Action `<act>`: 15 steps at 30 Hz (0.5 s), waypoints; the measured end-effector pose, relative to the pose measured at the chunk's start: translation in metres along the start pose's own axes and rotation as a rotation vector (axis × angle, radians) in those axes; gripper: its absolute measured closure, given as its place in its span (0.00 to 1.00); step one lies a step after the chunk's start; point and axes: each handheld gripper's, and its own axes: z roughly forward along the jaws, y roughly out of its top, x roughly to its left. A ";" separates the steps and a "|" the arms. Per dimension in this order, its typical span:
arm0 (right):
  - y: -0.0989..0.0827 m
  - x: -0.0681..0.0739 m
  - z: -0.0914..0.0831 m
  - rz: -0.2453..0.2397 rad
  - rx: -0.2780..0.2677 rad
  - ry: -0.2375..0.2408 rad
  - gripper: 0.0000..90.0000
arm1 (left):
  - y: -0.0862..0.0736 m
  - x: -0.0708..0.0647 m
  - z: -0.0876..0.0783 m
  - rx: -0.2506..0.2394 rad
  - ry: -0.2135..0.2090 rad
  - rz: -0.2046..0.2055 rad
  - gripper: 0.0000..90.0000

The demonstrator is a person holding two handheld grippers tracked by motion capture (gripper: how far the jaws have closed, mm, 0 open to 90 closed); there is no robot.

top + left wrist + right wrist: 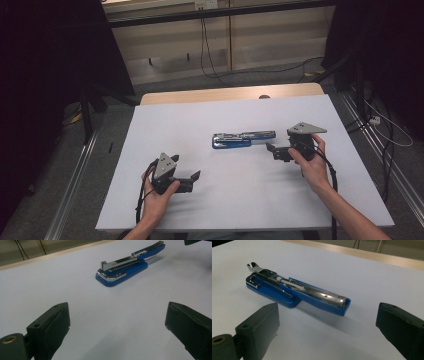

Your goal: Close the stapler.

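Blue plastic stapler with a bright metal magazine (243,139) lies flat on the white-topped bench (165,120), about mid-bench, slightly right of centre. It lies opened out: the broad blue base at its left end, the narrower arm stretched off to the right. Long axis runs left to right across the bench, near enough parallel to its near edge.

Right claw (274,150): held in the person's right hand, just right of and slightly nearer than the stapler's right end. Jaws stand wide apart, gripping nothing. In the right gripper view the stapler (294,293) sits close ahead, the blunt end of its arm between the lines of the two jaws but not yet between the pads.

Left claw (195,176): held in the left hand, nearer the bench's near edge and left of the stapler, well apart from it. Jaws likewise spread, empty. In the left gripper view the stapler (127,265) shows farther off, base end towards the camera.

Judgement: the right claw is the nearer one, and the thing lies to its left and a little farther. A short advance along the long axis would bring the arm's end between the pads; the left claw would have to travel right and far to reach the base end.
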 end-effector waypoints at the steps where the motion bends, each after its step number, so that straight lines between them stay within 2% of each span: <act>1: -0.001 0.000 0.000 -0.006 0.013 -0.004 0.05 | 0.000 0.001 0.001 0.007 -0.008 -0.003 0.08; 4: -0.001 0.002 -0.002 -0.042 0.020 -0.015 0.05 | 0.004 0.000 0.007 0.014 -0.003 -0.010 0.08; 7: -0.004 0.002 -0.005 -0.031 0.003 -0.001 0.05 | 0.009 0.000 0.010 0.005 -0.006 -0.019 0.08; 11: -0.006 0.004 -0.005 -0.043 0.004 0.008 0.06 | 0.014 0.001 0.020 0.002 -0.022 -0.052 0.07; 15: -0.005 0.005 -0.006 -0.040 -0.013 0.018 0.06 | 0.020 0.002 0.030 -0.006 -0.011 -0.044 0.07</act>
